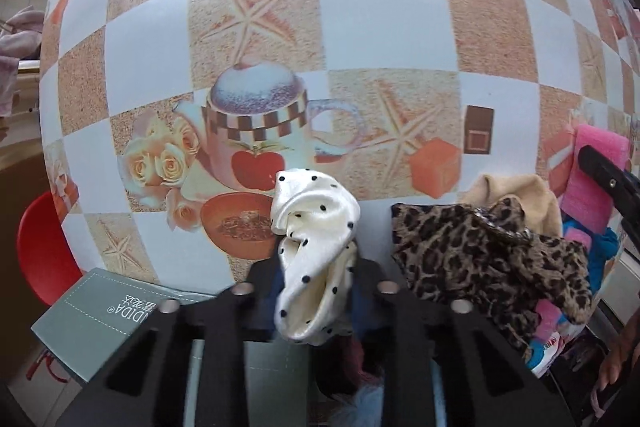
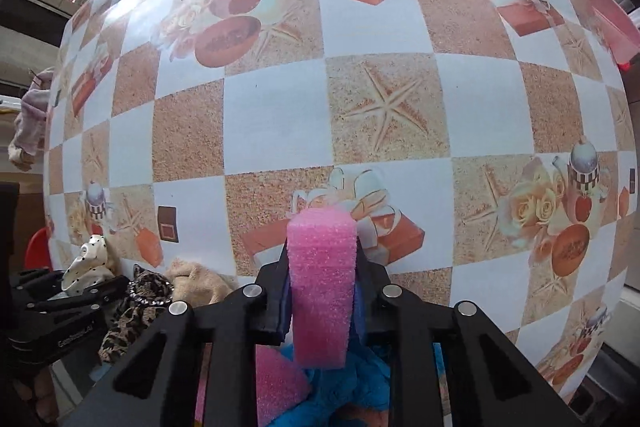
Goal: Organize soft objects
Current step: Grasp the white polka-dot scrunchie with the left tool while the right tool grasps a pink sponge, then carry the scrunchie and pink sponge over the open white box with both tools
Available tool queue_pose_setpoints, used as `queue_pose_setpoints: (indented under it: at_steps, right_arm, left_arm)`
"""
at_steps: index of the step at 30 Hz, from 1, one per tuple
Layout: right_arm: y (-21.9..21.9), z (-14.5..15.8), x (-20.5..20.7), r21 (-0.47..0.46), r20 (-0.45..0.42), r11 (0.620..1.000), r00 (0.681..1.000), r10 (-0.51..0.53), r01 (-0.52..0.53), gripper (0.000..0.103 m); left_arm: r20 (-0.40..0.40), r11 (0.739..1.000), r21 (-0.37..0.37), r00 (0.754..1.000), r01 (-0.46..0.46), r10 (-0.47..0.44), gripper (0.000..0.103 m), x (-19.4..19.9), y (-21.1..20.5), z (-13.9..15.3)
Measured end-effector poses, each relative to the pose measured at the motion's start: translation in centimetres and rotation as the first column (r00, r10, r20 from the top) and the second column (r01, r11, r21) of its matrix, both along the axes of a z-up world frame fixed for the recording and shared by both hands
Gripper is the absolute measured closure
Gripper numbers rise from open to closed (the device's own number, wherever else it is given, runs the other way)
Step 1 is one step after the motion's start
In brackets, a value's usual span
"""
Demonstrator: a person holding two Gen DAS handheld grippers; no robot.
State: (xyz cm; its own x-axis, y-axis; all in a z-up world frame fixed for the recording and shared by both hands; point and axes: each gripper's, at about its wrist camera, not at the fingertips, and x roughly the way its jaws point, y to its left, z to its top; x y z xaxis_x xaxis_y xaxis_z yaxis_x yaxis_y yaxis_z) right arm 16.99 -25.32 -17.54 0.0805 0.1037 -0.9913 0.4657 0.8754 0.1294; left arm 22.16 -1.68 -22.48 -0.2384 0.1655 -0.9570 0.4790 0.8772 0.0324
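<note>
While hidden elsewhere, green box shows leftward.

Far and middle tablecloth lies bare, open to passage; near edge crowded: leopard-print cloth and beige cloth heaped between the two grippers; blue cloth under the right one; grey-green box blocks the near-left corner.

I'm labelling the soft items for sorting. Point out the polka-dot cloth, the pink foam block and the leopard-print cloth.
polka-dot cloth (image 1: 316, 227), left wrist view, on its bunched middle.
pink foam block (image 2: 322, 283), right wrist view, on its front face.
leopard-print cloth (image 1: 472, 251), left wrist view, on its spotted top.
</note>
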Motion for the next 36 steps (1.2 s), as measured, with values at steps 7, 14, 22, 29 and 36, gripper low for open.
queue_pose_setpoints:
  at_steps: [7,14,22,29,36]
  right_arm:
    - [-4.3,3.2,-2.7,0.093,0.088,0.994,0.994,-0.059,0.051,0.078]
    - [-8.3,7.5,-6.3,0.163,0.148,0.980,0.980,-0.136,0.112,0.078]
    - [-4.9,10.8,-12.0,0.171,0.160,0.978,0.977,-0.143,0.116,0.078]
    - [-4.0,11.1,-17.1,0.186,0.138,0.973,0.977,-0.161,0.134,0.078]
    - [-3.5,10.8,-23.2,0.202,0.099,0.970,0.983,-0.157,0.134,0.078]
  left_arm:
    - [0.134,0.996,-0.083,0.990,-0.035,0.046,0.084,0.1,-0.1,3.8]
    - [0.275,0.986,-0.167,0.961,0.007,0.040,0.084,-2.0,-0.1,11.6]
    - [0.307,0.959,-0.248,0.950,0.135,-0.054,0.083,-6.1,-5.8,18.8]
    - [0.289,0.928,-0.292,0.947,0.229,-0.143,0.083,-13.6,-9.4,20.3]
    - [0.228,0.914,-0.319,0.956,0.253,-0.185,0.083,-19.4,-9.3,20.1]
